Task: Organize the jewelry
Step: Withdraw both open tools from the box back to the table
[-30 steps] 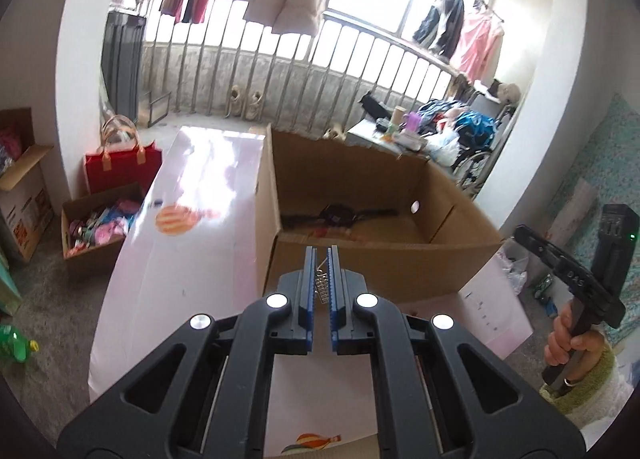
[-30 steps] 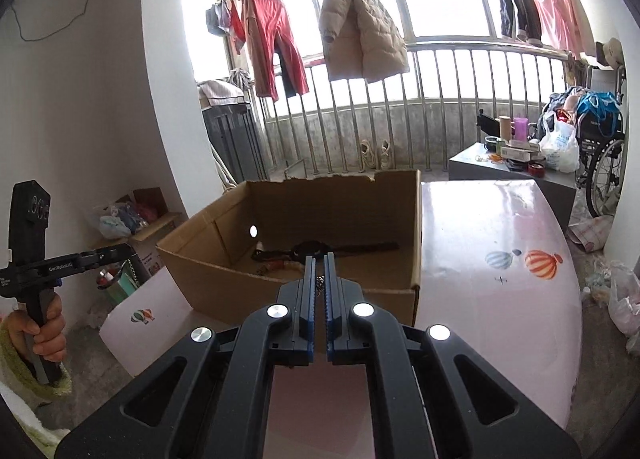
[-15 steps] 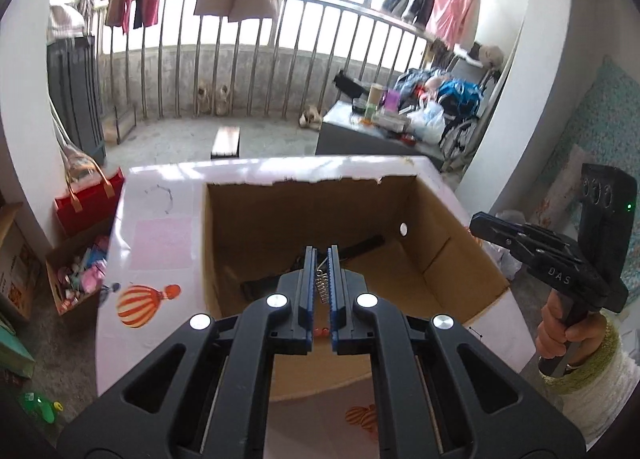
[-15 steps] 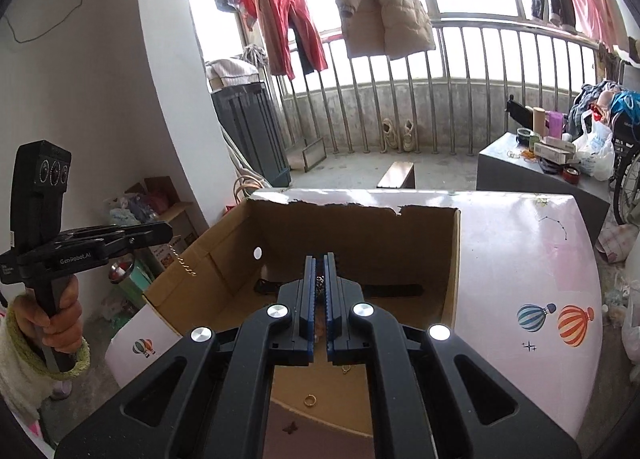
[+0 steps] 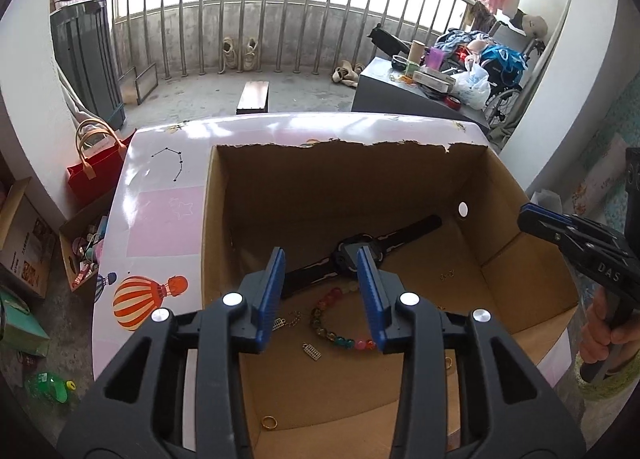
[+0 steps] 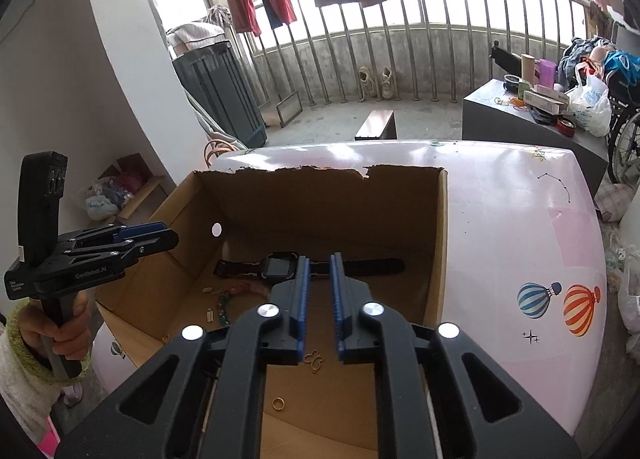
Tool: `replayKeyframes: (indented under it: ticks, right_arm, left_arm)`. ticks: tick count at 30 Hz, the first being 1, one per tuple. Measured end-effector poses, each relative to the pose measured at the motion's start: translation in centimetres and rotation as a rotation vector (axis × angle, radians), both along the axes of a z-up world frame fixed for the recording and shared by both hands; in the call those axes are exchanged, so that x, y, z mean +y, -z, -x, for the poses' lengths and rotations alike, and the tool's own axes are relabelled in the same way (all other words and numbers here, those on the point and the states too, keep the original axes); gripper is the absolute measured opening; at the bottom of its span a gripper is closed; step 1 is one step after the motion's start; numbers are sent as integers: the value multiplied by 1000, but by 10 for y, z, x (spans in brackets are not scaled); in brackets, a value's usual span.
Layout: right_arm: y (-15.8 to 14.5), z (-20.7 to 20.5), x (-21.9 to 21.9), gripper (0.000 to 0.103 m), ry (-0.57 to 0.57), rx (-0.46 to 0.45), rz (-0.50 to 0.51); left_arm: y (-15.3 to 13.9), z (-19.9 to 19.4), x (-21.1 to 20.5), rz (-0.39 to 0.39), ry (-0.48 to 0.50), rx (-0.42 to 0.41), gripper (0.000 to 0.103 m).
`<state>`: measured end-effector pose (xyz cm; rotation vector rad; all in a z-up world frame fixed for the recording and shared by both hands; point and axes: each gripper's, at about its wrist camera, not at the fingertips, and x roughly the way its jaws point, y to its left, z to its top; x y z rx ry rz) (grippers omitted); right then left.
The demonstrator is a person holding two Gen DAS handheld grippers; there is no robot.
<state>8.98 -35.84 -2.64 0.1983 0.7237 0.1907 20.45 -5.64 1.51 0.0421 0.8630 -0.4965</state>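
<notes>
An open cardboard box [image 5: 344,167] [image 6: 438,243] stands on a pink table. On its floor lie a black watch [image 5: 360,255] [image 6: 280,265], a coloured bead bracelet [image 5: 340,333], a small gold chain with a charm [image 5: 286,319], a small silver charm [image 5: 312,351], a gold ring [image 5: 269,424] [image 6: 278,403] and a gold butterfly piece [image 6: 314,361]. My left gripper [image 5: 320,291] is open and empty above the box. My right gripper [image 6: 319,299] is open a little, empty, above the box floor.
The pink table [image 5: 160,215] [image 6: 520,239] has balloon pictures. The right gripper shows in the left wrist view [image 5: 576,243] at the box's right wall. Around the table are floor boxes [image 5: 24,243], a red bag [image 5: 94,171] and a grey cabinet [image 6: 532,119].
Both grippers moved forward over the box and tilted down. Both opened: the left let go of the small chain and charm, the right let go of its small piece. These now lie in the box.
</notes>
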Motion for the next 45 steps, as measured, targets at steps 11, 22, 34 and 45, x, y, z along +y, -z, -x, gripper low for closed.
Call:
replayKeyframes:
  ticks: [11,22,34,45]
  right_arm:
    - [-32,51,-20,32,46,-138,-34]
    - [-7,159,-27,43,47,-195,-59]
    - [71,161,6,43,14,-65,-100]
    - [100,138,41,43,-64,-49,19]
  left_arm:
    - [-30,37,21,54,-26,-91,37]
    - [-31,130,69,82,-21,-181,45]
    - [46,181,43,99,112,-53,45]
    - [110,196,-9,11,274,-5,37]
